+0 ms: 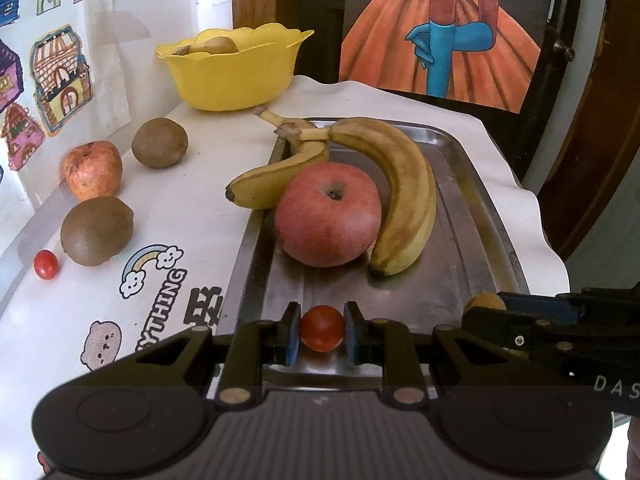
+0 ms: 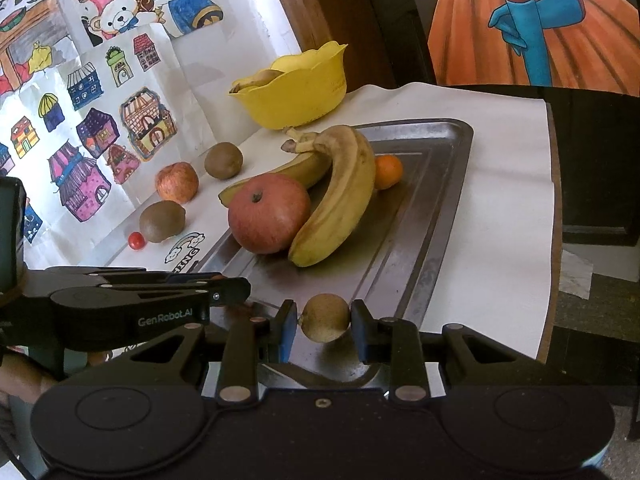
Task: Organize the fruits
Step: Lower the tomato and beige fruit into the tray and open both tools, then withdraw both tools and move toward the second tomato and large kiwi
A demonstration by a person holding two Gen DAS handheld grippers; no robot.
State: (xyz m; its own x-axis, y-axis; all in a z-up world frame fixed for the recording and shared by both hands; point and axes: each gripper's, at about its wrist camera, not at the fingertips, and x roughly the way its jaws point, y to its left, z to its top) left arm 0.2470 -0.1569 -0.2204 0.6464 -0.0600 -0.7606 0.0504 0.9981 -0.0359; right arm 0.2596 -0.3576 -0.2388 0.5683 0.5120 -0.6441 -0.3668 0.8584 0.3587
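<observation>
- Left gripper [image 1: 322, 334] closed on a cherry tomato [image 1: 322, 328], blue pads pressed to both its sides, held just over the near end of the metal tray [image 1: 472, 216].
- Right gripper [image 2: 324, 326] closed on a small brown fruit [image 2: 325, 317], looks like a small kiwi but can't tell for sure; also held over the tray's near end.
- Both grippers side by side, close together; the right one shows at the right edge of the left wrist view, the left one at the left edge of the right wrist view.
- On the tray: big red apple [image 1: 328, 214] in the middle, touching two joined bananas [image 1: 404, 196] that curve round it, stems pointing to the far end.
- Small orange [image 2: 387, 171] on the tray behind the bananas, seen only from the right wrist.
- Yellow bowl [image 1: 236, 76] beyond the tray's far end, near the wall, with a yellowish fruit inside [image 1: 218, 45]; kind unclear.
- On the white table cover [image 1: 192, 208] left of the tray: a far kiwi [image 1: 160, 143], a smaller apple [image 1: 93, 170], a near kiwi [image 1: 97, 231], a second cherry tomato [image 1: 47, 264], in a loose row along the wall, apart from each other.
- Kids' house drawings [image 2: 100, 140] on the wall to the left; an orange dress picture [image 1: 440, 28] at the back.
</observation>
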